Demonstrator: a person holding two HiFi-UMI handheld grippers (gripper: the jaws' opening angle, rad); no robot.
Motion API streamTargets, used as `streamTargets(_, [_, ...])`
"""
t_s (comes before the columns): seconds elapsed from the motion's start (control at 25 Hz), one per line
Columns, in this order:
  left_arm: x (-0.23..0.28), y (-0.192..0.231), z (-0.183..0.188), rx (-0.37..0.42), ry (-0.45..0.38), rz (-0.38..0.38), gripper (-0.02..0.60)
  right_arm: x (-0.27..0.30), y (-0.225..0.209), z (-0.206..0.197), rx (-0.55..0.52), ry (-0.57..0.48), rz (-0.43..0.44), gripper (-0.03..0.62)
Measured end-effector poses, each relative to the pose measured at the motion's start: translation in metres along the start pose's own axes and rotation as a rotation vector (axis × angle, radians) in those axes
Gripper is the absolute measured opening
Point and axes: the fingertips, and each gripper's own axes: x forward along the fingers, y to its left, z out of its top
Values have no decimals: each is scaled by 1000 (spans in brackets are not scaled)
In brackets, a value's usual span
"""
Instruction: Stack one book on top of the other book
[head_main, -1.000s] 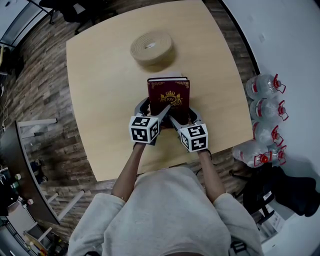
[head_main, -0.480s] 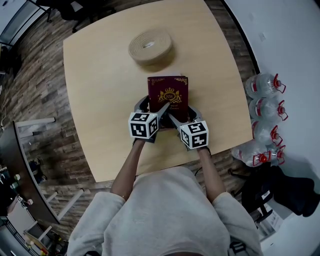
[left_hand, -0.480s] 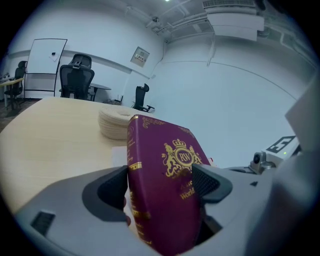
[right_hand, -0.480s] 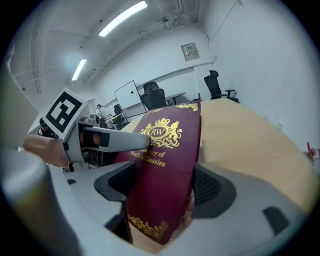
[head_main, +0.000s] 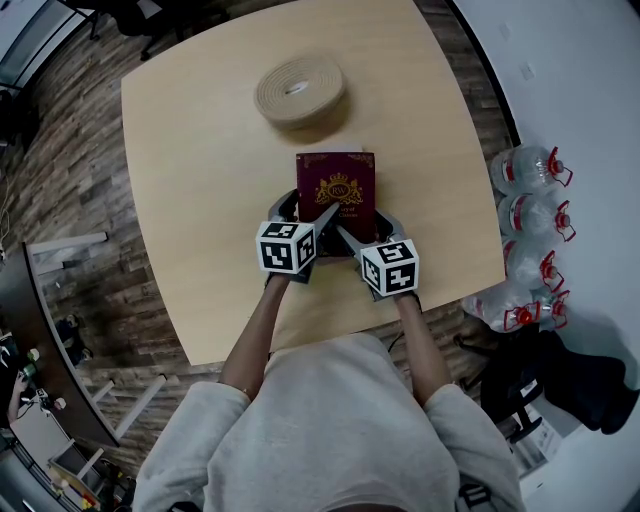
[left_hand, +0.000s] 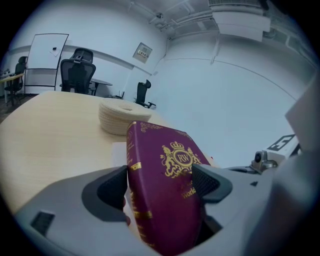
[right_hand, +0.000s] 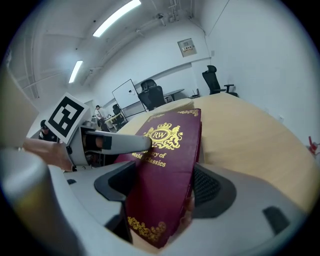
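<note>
The left gripper (head_main: 303, 214) clamps the near-left corner of the maroon book (head_main: 336, 185), which is over the table (head_main: 190, 200) with a coiled rope mat (head_main: 299, 93) beyond it. The right gripper (head_main: 368, 226) clamps the book's near-right corner, and water bottles (head_main: 530, 230) stand on the floor well right of the book. Only the left gripper view shows a pale slab (left_hand: 118, 151) under the book, possibly the second book.
</note>
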Motion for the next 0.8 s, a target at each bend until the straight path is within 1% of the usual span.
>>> streamTargets(0.4, [11, 6, -10, -31, 39, 7, 399, 7, -5, -6, 50, 34, 18, 350])
streamTargets(0.8, [9, 8, -10, -24, 43, 2, 400, 8, -3, -6, 61, 20, 21, 348])
